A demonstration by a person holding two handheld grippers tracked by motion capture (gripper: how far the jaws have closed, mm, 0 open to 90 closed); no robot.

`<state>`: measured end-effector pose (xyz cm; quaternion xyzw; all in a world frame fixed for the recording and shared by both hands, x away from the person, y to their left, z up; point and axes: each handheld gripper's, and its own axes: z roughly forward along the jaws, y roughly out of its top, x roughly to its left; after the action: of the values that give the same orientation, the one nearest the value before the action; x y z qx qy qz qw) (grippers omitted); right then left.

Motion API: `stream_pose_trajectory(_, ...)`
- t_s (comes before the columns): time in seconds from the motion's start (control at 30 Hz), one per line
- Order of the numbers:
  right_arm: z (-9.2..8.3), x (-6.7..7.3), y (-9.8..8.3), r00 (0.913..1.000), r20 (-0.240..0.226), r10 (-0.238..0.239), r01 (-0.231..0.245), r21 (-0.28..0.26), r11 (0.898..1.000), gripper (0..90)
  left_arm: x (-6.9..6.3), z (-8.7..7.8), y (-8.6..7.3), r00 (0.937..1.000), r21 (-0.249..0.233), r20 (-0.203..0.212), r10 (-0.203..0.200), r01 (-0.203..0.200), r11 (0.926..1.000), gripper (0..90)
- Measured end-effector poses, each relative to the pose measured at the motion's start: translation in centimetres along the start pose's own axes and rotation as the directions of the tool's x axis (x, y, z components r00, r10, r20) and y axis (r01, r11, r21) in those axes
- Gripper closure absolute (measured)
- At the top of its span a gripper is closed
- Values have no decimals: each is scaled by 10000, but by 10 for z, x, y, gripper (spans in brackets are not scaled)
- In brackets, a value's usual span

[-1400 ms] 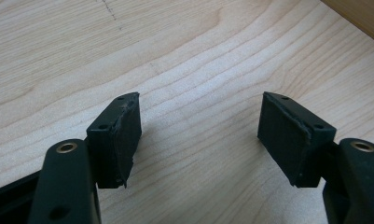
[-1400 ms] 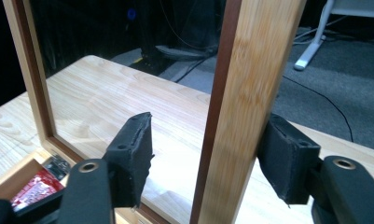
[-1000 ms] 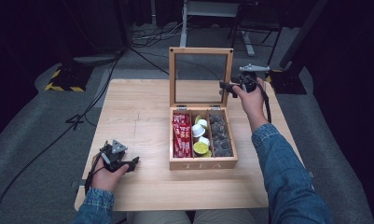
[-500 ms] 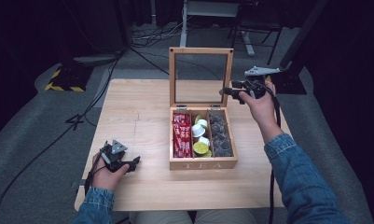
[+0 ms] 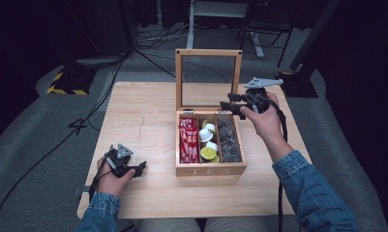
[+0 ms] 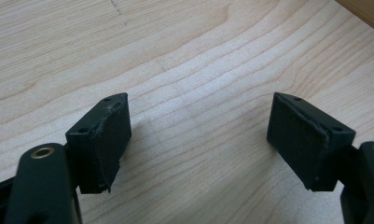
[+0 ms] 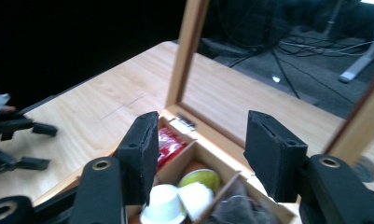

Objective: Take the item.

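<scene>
**Desk:** Where does the job stand?

**Photographer:** The tea box (image 5: 210, 169) sits right of centre on the table (image 5: 143, 116), lid (image 5: 208, 79) upright, its three compartments stocked. The right gripper (image 5: 224, 106) hangs over the box's back right corner; its jaws, which just narrowed then eased out again, stand apart and hold nothing. Opening looks done, I'd judge; picking or closing remains.

**Desk:** And room to move?

**Photographer:** The left gripper (image 5: 142, 167) rests near the front left corner, its jaws just widened over bare wood, empty. Open tabletop lies left; the raised lid blocks the far side.
</scene>
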<state>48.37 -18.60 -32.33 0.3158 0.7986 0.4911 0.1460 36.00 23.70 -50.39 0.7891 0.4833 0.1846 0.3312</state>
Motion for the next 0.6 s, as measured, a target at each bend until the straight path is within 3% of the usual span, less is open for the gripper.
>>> stream_pose_trajectory(0.4,15,29,-2,9977,-629,-232,239,113,9996,395,0,1,1,10000,19,21,50,-50,10000,212)
stream_pose_trajectory(0.6,25,39,-4,9979,-647,-76,91,240,9997,294,0,1,1,10000,13,20,62,-62,10000,212)
